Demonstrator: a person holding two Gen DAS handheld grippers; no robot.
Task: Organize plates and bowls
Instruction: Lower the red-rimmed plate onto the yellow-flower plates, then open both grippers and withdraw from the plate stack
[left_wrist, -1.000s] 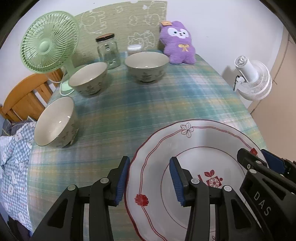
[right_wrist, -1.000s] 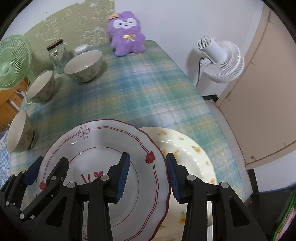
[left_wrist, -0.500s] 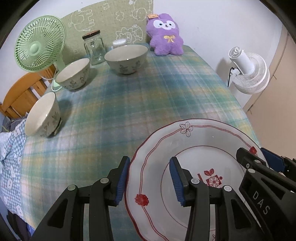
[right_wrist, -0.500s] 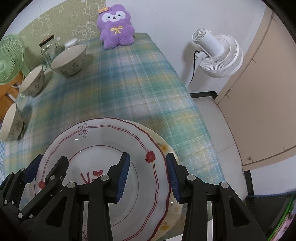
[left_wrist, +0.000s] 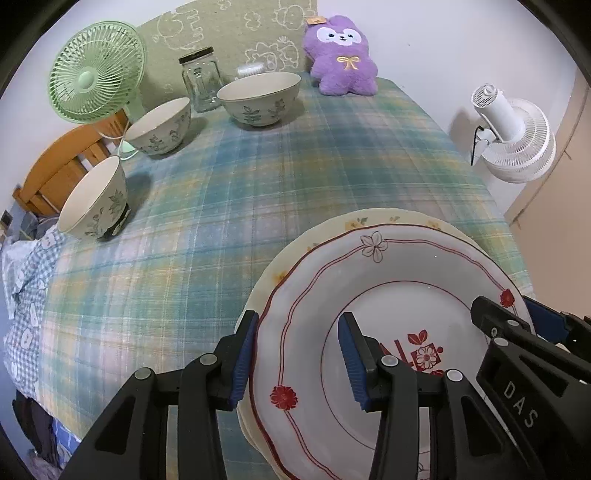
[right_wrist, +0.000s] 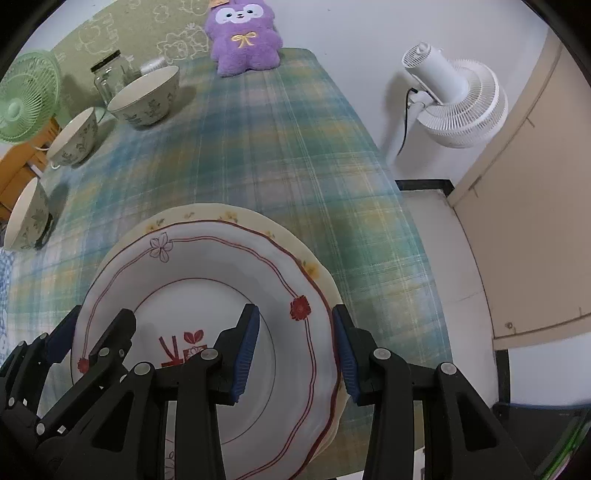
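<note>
A white plate with a red rim line and red flowers (left_wrist: 406, 266) (right_wrist: 207, 266) is held at both sides. My left gripper (left_wrist: 297, 332) is shut on its left rim and my right gripper (right_wrist: 295, 325) on its right rim. Directly beneath it lies a cream plate with yellow flowers (left_wrist: 354, 221) (right_wrist: 221, 214), only its far edge showing; I cannot tell whether the two touch. Three leaf-patterned bowls stand apart along the table's left and far side: a large one (left_wrist: 258, 96), a middle one (left_wrist: 159, 125) and a near one (left_wrist: 92, 199).
At the table's far end stand a green desk fan (left_wrist: 92, 81), a glass jar (left_wrist: 201, 83) and a purple plush toy (left_wrist: 341, 55). A white fan (right_wrist: 454, 99) stands on the floor past the right edge. A wooden chair (left_wrist: 55, 170) is at the left.
Both grippers carried the white plate nearer and lower. The cream plate, a second ago beside it on the right, now lies under it.
</note>
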